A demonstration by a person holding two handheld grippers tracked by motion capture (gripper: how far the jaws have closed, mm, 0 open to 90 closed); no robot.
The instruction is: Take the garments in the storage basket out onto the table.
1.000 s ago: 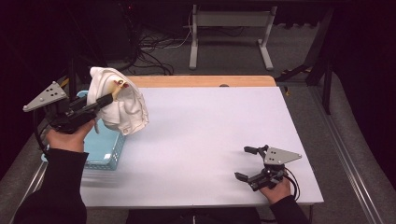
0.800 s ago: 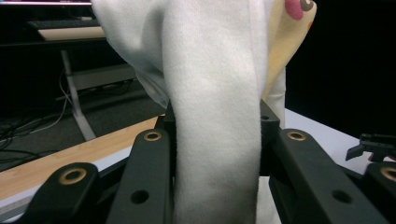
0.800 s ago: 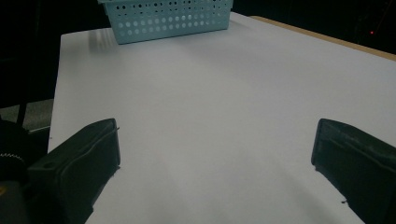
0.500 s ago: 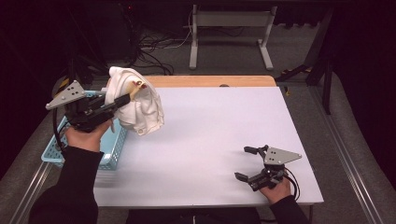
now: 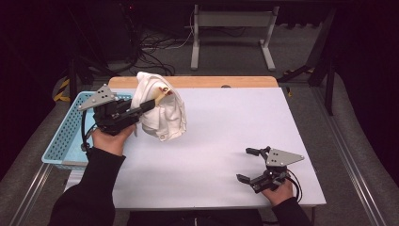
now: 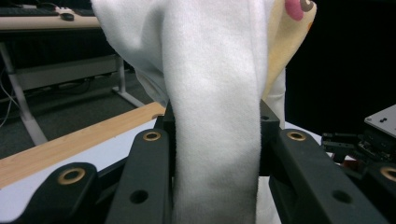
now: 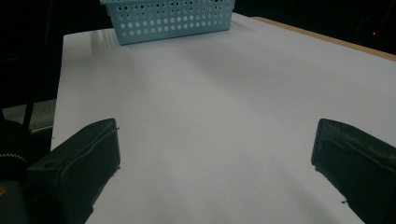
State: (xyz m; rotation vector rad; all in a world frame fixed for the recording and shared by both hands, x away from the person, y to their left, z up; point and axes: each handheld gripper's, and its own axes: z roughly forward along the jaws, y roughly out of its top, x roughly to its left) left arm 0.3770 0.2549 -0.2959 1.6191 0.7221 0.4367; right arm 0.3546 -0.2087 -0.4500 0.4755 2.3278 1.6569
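Jaws, left gripper (image 5: 149, 104): clamped on a fold of the white cloth (image 5: 162, 113), which is seen pinched between the two black jaws in the left gripper view (image 6: 215, 140).
Jaws, right gripper (image 5: 248, 165): held wide apart with nothing between them, resting low at the near right of the tabletop (image 5: 226, 136).
Change: the cloth has been carried from above the blue basket (image 5: 70, 136) towards the middle, and is now hung over the tabletop's left part, just beside the basket's rim.
Cloth: bunched and draped, a yellow printed patch (image 6: 294, 18) is shown near the top; whether its lower edge touches the surface cannot be told.
Meaning: the cloth is judged to be out of the basket and ready to be laid down; the right gripper is not yet engaged.
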